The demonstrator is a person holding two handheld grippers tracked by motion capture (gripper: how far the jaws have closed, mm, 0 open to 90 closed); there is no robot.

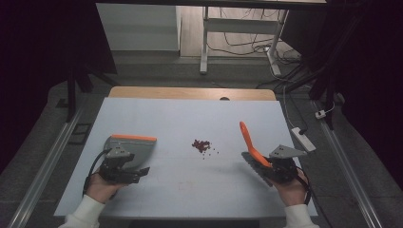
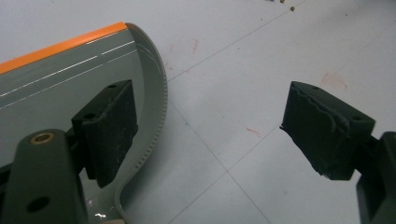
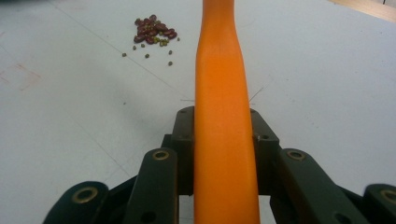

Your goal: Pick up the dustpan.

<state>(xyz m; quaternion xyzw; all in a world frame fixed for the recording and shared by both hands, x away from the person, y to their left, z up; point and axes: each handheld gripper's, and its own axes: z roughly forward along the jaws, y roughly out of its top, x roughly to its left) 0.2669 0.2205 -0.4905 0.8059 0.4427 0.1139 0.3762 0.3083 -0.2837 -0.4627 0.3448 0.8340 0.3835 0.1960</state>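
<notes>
Landmark: the pile of red beans [image 1: 201, 145] near the middle of the white table [image 1: 180, 118]; a few small greenish seeds lie scattered just beside it.

Work in hand: by appearance, sweeping the beans into a dustpan with a hand brush.

Dustpan [image 1: 134, 148]: grey with an orange lip, lying flat on the table well to the left of the beans, its mouth not yet turned toward them.

Left gripper [image 1: 124, 172]: jaws wide apart and holding nothing. In the left gripper view one pad [image 2: 109, 130] hangs over the pan's rear edge [image 2: 154, 93] and the other over bare table, which suggests it is positioned to take the pan.

Brush [image 1: 251, 147]: well to the right of the beans, orange handle pointing up and away from the person, dark bristles low by the gripper.

Right gripper [image 1: 280, 167]: jaws clamped tight on the orange handle [image 3: 224, 116], which runs straight out between them, so the brush can be swung as one with the hand.

Progress: beans unswept, apart from both tools.
</notes>
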